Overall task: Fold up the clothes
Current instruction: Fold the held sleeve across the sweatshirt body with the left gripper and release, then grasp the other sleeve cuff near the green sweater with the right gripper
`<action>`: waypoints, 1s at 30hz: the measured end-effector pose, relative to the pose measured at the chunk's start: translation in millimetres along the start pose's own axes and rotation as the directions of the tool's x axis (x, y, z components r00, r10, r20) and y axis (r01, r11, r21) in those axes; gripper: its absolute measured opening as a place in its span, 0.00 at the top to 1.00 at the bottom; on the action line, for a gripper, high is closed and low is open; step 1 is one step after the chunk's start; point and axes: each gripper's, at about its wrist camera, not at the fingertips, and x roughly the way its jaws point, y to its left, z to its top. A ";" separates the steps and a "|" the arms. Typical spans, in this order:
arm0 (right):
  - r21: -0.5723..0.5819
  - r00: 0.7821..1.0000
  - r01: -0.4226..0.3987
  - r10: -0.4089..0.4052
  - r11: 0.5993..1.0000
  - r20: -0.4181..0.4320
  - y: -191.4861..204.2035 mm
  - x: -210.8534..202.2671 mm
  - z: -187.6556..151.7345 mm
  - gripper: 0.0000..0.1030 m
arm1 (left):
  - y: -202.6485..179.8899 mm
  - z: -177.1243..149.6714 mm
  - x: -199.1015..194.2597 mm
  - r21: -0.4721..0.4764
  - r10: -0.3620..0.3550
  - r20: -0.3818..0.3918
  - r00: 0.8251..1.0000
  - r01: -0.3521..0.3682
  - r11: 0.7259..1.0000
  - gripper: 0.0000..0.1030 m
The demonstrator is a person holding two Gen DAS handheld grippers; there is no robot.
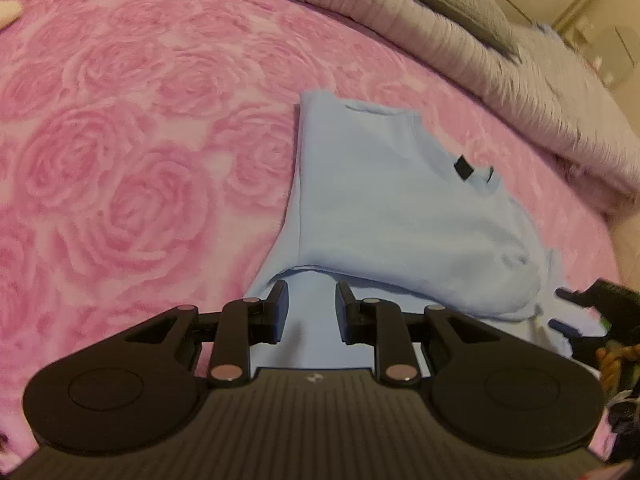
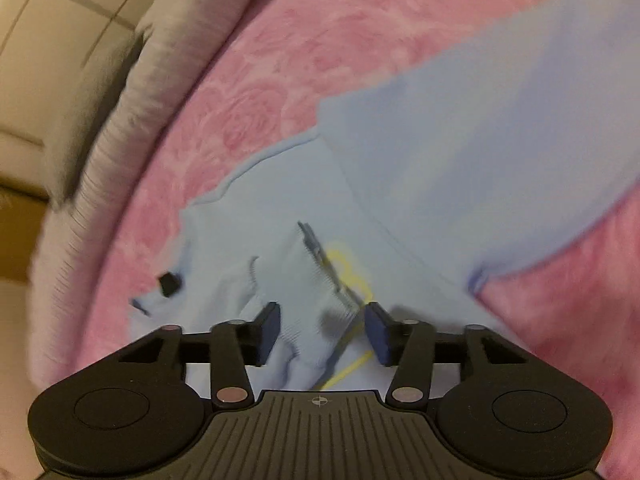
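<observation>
A light blue garment [image 1: 400,208] lies partly folded on the pink rose blanket [image 1: 140,140], with a small black tag [image 1: 463,168] near its collar. My left gripper [image 1: 312,308] hovers over the garment's lower layer near the fold edge. Its jaws stand a little apart and blue cloth shows between them, not visibly pinched. In the right wrist view, which is blurred, my right gripper [image 2: 320,332] is open wide over the ribbed collar [image 2: 316,280] and a yellow print [image 2: 352,276]. Its pads are clear of the cloth. The right gripper [image 1: 560,308] also shows at the left view's right edge.
A grey striped duvet [image 1: 440,40] is bunched along the far side of the bed, also seen as the duvet [image 2: 120,140] at left. Pale cupboard fronts [image 1: 600,8] stand beyond it. Pink blanket [image 2: 280,80] stretches around the garment [image 2: 460,160].
</observation>
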 end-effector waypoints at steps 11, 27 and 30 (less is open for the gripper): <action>0.169 0.998 -0.061 0.064 0.984 -0.009 -25.8 25.5 7.2 0.86 | -21.0 6.5 18.2 0.056 -0.010 -0.014 1.000 0.011 0.998 0.81; -0.025 0.996 0.064 -0.066 0.998 -0.058 -60.1 -30.8 8.0 0.73 | -79.4 -2.7 41.3 0.167 0.011 -0.087 0.996 0.004 0.986 0.81; 0.085 0.998 0.029 -0.025 0.996 -0.050 -98.3 -55.1 15.0 0.73 | -108.4 -14.8 47.0 0.209 -0.012 -0.116 0.993 0.036 0.977 0.81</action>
